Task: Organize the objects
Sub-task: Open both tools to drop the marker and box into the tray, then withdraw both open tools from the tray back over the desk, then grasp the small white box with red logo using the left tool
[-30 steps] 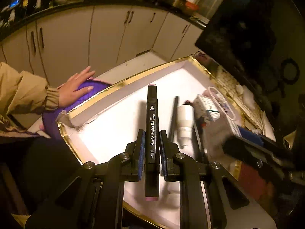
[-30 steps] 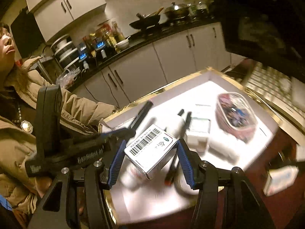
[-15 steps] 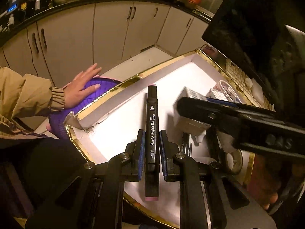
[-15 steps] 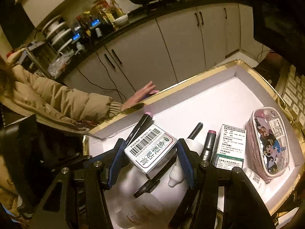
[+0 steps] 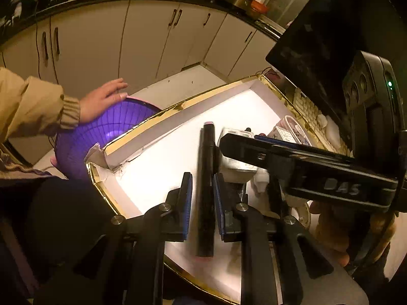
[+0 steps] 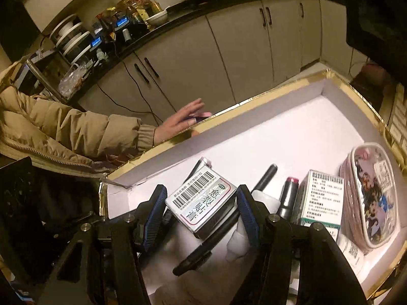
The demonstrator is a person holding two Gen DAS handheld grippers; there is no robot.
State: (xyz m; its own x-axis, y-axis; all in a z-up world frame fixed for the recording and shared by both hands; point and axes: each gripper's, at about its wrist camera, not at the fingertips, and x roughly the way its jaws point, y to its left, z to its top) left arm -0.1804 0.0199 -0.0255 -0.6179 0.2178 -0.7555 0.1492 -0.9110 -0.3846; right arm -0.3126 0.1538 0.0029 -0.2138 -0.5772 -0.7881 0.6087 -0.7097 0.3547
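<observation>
Right hand-held gripper (image 6: 201, 193), jaws just opening apart, flanks a silver barcoded box (image 6: 203, 207) lettered green.

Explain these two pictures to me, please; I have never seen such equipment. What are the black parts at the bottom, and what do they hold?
A person holds a two-finger tool in each hand, and each has a wide-angle camera looking along its fingers. One picture is from the left tool, the other from the right tool. Both look into a gold-rimmed tray holding a cartoon pouch, a green-white box and a lipstick. A black marker sits between the left tool's pads; whether they press it is unclear. The right tool's jaws have just been opening, with a barcoded box between them, apparently released.
</observation>
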